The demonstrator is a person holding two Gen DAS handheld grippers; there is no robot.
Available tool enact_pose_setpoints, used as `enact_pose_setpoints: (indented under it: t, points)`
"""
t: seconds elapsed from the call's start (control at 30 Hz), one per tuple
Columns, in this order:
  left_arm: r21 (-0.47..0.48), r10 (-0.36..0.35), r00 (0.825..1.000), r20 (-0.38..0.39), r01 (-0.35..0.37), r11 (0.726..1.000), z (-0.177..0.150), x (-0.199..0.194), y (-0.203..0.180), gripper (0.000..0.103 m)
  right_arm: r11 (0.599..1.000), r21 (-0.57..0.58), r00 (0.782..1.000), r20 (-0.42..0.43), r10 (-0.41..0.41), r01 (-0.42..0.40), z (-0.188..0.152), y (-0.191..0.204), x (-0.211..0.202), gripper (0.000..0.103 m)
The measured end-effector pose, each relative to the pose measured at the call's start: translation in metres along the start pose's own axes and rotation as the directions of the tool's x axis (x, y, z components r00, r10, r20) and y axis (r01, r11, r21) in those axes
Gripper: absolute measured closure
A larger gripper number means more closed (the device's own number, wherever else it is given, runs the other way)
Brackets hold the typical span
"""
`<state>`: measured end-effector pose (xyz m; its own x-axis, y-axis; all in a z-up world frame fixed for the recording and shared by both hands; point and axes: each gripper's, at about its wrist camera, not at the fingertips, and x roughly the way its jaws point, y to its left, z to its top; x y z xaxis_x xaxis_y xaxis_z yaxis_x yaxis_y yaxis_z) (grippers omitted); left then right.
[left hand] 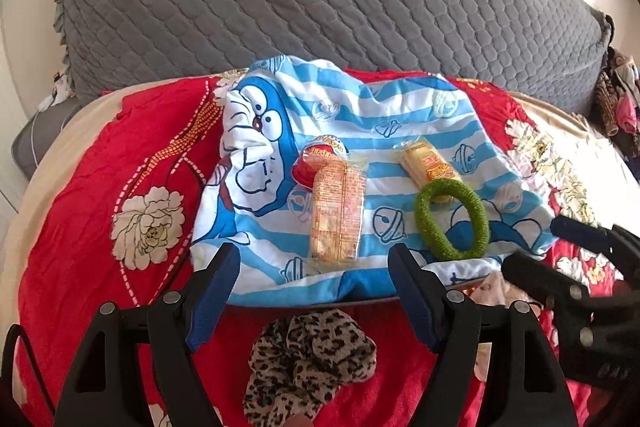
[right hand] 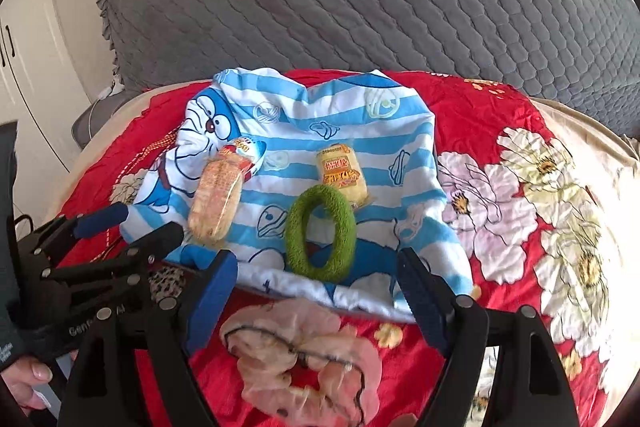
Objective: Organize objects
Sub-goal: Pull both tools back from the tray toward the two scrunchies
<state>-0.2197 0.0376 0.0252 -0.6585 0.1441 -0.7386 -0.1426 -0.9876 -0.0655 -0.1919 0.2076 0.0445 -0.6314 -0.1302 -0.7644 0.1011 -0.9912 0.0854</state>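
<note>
We see both hand-held grippers, left [left hand: 312, 291] and right [right hand: 316, 297], jaws apart, nothing between them; green hair ring [left hand: 451, 221] lies mid-frame on the blue striped cloth [left hand: 360, 115], long snack packet [left hand: 338, 213] to its left, yellow packet [left hand: 428, 167] touching its upper edge; leopard scrunchie [left hand: 308, 359] bottom centre on the red bedspread [left hand: 80, 187]

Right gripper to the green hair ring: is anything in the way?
Nothing visible. The right gripper is open and empty, and the green hair ring lies flat on the striped cartoon cloth just beyond its fingertips. The yellow snack pack sits behind the ring, touching its far edge.
</note>
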Motion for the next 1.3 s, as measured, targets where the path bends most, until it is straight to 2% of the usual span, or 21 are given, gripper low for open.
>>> enact_pose_setpoints:
  t: [0.1,0.2,0.37,0.77,1.3]
  points:
    - [0.010,-0.001,1.000,-0.007,0.001,1.000,-0.003,-0.007,-0.002,0.025,1.000,0.001,1.000,0.009,0.012,-0.012,-0.009,0.002,-0.013,0.022]
    - [0.028,-0.005,1.000,0.004,0.005,1.000,-0.008,-0.017,-0.005,0.025,1.000,0.014,1.000,0.021,0.021,-0.021,-0.018,0.002,-0.024,0.016]
    - [0.026,-0.005,1.000,0.013,0.005,1.000,-0.014,-0.031,-0.004,0.025,0.999,0.040,0.999,0.030,0.024,-0.025,-0.031,-0.001,-0.034,0.016]
    - [0.028,-0.004,1.000,0.022,0.003,1.000,-0.026,-0.053,-0.007,0.024,0.998,0.049,0.999,0.046,0.027,-0.030,-0.037,0.002,-0.051,0.009]
    - [0.040,-0.012,1.000,0.009,0.011,0.999,-0.066,-0.095,-0.007,0.024,1.000,0.016,0.999,0.051,0.019,-0.020,-0.070,0.021,-0.092,0.007]
